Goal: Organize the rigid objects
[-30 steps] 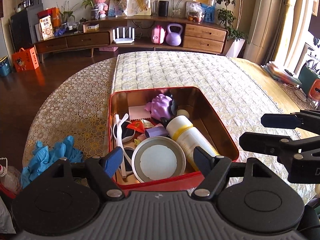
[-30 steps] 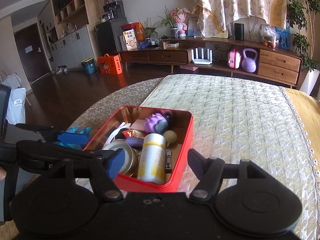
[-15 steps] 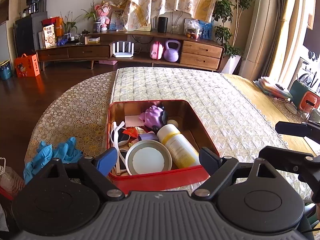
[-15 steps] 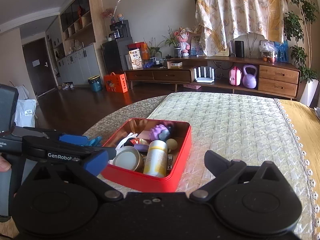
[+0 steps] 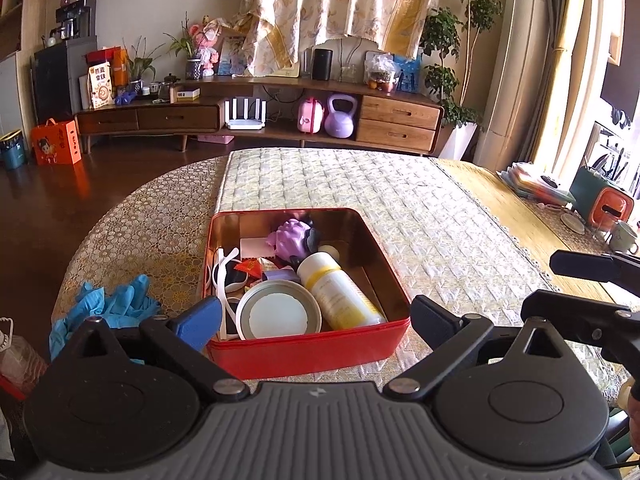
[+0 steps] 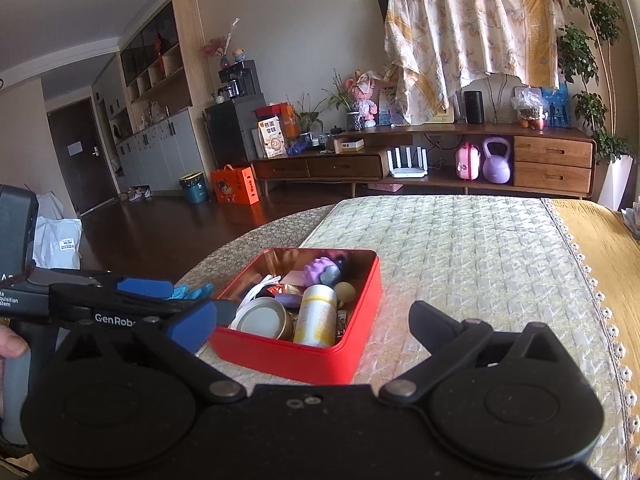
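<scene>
A red tin box (image 5: pixel 308 350) stands on the quilted table cloth, holding a white bottle with a yellow band (image 5: pixel 340 292), a round tin with a white lid (image 5: pixel 278 314), a purple spiky ball (image 5: pixel 290 240) and small bits. My left gripper (image 5: pixel 314 317) hangs just in front of the box's near wall, its jaws opening wide with nothing pressed between them. My right gripper (image 6: pixel 312 318) stands open and empty on the box's (image 6: pixel 288 354) near right side. Each gripper shows in the other's view: the right one (image 5: pixel 540 285), the left one (image 6: pixel 200 299).
Blue gloves (image 5: pixel 104 308) lie on the table left of the box. A green and orange container (image 5: pixel 604 204) and a cup (image 5: pixel 622 236) stand at the far right edge. The quilted cloth (image 5: pixel 400 208) stretches beyond the box. A wooden sideboard (image 5: pixel 260 116) lines the back wall.
Both grippers have drawn back from the red box and risen a little, so the box looks farther off. Both pairs of jaws have spread wider.
</scene>
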Action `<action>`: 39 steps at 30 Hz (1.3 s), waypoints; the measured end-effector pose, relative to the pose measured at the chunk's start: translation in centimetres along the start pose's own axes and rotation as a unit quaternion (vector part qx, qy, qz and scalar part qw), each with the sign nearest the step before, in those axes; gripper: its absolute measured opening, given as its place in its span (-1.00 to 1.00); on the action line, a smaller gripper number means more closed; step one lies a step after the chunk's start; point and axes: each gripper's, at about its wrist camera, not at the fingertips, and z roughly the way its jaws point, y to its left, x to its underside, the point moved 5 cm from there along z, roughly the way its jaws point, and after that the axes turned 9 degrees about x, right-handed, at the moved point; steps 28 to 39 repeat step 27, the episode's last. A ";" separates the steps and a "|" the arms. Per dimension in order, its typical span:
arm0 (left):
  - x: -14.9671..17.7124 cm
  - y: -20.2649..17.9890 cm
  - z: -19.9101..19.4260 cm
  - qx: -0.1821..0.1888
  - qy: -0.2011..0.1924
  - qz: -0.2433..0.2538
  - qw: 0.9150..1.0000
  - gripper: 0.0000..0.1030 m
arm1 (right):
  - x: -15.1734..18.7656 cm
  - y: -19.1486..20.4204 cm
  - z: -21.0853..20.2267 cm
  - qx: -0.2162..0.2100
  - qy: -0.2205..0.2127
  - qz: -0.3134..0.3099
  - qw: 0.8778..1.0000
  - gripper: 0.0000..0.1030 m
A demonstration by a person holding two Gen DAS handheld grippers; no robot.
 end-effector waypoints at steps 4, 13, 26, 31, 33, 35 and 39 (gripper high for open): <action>0.4 -0.2 -0.2 -0.005 0.002 -0.004 1.000 0.96 | 0.4 -0.3 -0.5 0.001 -0.002 0.005 1.000 1.00; 1.6 -1.0 -0.4 -0.007 0.010 -0.011 1.000 0.96 | 1.0 -0.7 -1.1 0.008 -0.005 0.006 1.000 1.00; 1.7 -2.4 -0.3 -0.009 0.011 0.001 1.000 0.96 | 2.0 -3.0 -1.2 0.032 -0.003 0.033 0.999 1.00; 1.7 -2.5 -0.3 -0.006 0.013 0.002 1.000 0.96 | 2.1 -3.6 -1.1 0.040 -0.002 0.037 0.998 1.00; 1.7 -2.5 -0.3 -0.006 0.013 0.002 1.000 0.96 | 2.1 -3.6 -1.1 0.040 -0.002 0.037 0.998 1.00; 1.7 -2.5 -0.3 -0.006 0.013 0.002 1.000 0.96 | 2.1 -3.6 -1.1 0.040 -0.002 0.037 0.998 1.00; 1.7 -2.5 -0.3 -0.006 0.013 0.002 1.000 0.96 | 2.1 -3.6 -1.1 0.040 -0.002 0.037 0.998 1.00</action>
